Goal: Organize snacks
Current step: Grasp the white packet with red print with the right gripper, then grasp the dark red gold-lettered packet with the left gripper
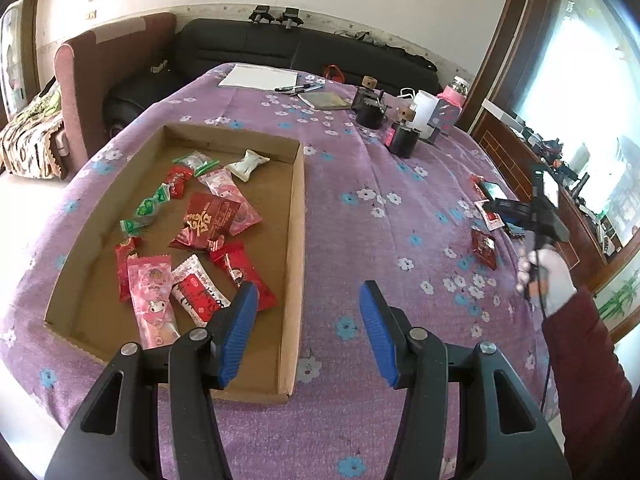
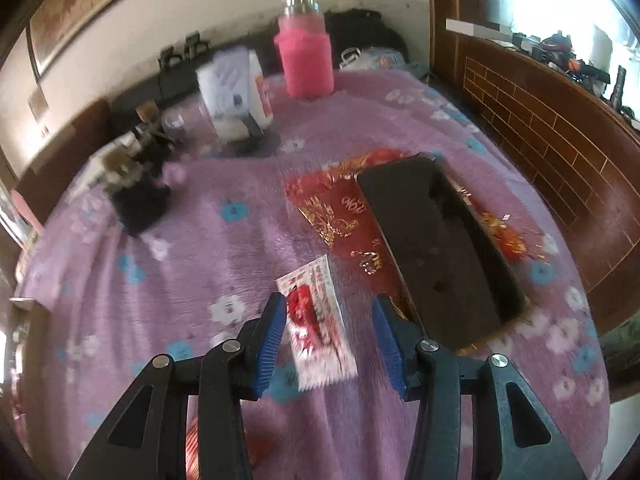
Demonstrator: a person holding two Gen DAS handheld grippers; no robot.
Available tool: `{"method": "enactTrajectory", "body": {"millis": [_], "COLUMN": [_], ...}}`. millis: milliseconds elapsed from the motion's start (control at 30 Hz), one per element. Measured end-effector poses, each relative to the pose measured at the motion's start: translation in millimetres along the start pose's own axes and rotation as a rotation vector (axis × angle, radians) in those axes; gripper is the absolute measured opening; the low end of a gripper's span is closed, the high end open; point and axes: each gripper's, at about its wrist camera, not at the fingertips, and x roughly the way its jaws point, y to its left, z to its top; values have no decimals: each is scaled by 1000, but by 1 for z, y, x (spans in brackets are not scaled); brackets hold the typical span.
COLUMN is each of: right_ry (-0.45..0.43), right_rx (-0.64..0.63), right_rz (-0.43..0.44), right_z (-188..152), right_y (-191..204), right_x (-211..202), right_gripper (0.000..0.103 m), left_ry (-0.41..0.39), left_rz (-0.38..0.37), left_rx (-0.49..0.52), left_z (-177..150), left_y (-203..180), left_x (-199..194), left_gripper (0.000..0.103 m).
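A shallow cardboard tray (image 1: 295, 216) on the purple flowered cloth holds several red, pink, green and white snack packets (image 1: 208, 220). My left gripper (image 1: 308, 300) is open and empty, above the tray's near right corner. My right gripper (image 2: 330, 312) is open, just above a white-and-red snack packet (image 2: 320, 328) that lies on the cloth between its jaws; this view is blurred. From the left wrist view the right gripper (image 1: 516, 210) is at the table's right edge, near a white-red packet (image 1: 491, 218) and a dark red packet (image 1: 485, 248).
A black flat object (image 2: 440, 240) lies on a red-gold bag (image 2: 332, 208) right of the right gripper. At the back stand a pink bottle (image 2: 306, 60), a white container (image 2: 236, 92), black cylinders (image 1: 402, 142), a notepad (image 1: 260, 78) and pens (image 1: 298, 88). A black sofa is beyond the table.
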Motion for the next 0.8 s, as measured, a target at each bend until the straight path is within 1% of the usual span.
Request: {"method": "enactTrajectory", "body": {"millis": [33,67,100,167,200,233,400,500,567,600,667,733,800], "right_ry": [2,5,5,1,7,15,-6,-40,-67,-64,-30,-10,-5], "right_rx": [-5,-11,-13,-12,-12,-11,-8,35,80,112,171,227,268], "right_rz": [1,0,-3,15,38,53,92,148,177,193,217,266,290], "right_z": [1,0,-1,-7,-12,-18,-52,-68,-74,-76,-76,-76,-77], "right_y": [2,5,8,13,14,15,12,-3,-17,-25,-37,-48,-57], "right_x": [5,7,7,-2,-8,-14,-48,-62,-64,-61,-54,-50,-50], "right_gripper": [43,40,28,25,15,12,12,12,12,12,12,12,13], "left_ry": [-1,1,4,18,27,39,108,182,213,214,215,221,229], "left_rz": [-1,-2,-3,-19,-31,-45,-141,-207,-238,-240,-228,-251,-254], "left_rx": [4,8,12,23,28,34,78,99,134,160,230,280,314], "left_z": [0,1,1,3,4,5,13,16,17,17,18,20,22], "left_y": [-1,-3,-5,-11,-14,-18,-52,-81,-109,-120,-152,-181,-201], "left_x": [0,0,1,5,7,10,33,55,71,76,91,108,123], "left_gripper": [52,52,52,52,52,52,51,51,51,51,51,51,51]}}
